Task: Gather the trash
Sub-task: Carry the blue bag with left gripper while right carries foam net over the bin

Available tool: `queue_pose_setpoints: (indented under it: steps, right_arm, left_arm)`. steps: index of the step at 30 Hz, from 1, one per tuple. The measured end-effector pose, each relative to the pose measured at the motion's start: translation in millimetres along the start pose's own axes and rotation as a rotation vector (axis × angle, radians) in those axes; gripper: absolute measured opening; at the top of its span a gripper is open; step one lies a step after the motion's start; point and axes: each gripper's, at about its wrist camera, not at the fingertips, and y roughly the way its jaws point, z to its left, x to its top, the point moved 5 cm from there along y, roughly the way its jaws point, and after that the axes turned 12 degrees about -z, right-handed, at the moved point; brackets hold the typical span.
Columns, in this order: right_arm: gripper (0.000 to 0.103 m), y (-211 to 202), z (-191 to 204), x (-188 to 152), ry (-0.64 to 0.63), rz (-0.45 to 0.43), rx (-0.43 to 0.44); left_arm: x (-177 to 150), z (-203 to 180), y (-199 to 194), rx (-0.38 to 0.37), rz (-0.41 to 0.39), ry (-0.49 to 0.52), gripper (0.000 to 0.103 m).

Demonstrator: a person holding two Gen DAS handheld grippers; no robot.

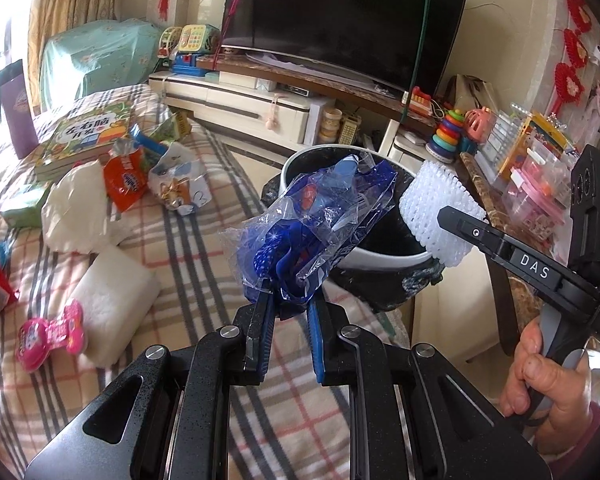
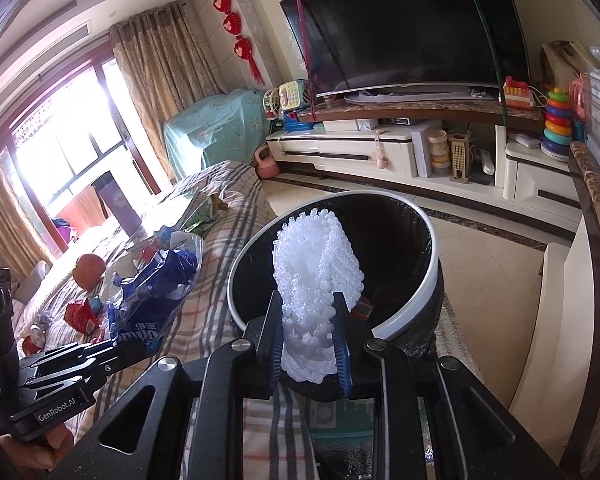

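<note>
Both tools hold trash over the bin [image 2: 430, 240] beside a plaid-covered bed [image 1: 188, 248].

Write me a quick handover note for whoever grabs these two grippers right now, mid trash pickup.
Left gripper: jaws shut on a blue plastic wrapper, held near the bin's rim.
Right gripper: jaws shut on white foam netting, held over the bin's mouth.
Done: both pieces picked up.
Left: drop both in, then collect the orange wrapper, the white foam block and the pink wrapper from the checked blanket.
</note>
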Motion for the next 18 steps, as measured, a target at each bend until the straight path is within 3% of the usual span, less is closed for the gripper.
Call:
queue_pose_setpoints:
  steps: [18]
  right_arm:
    - [0.022,21.5,-17.6,16.2,-0.011,0.009,-0.028]
  left_arm:
    - [20.0,-19.2,41.5,-0.027,0.032,0.052,0.014]
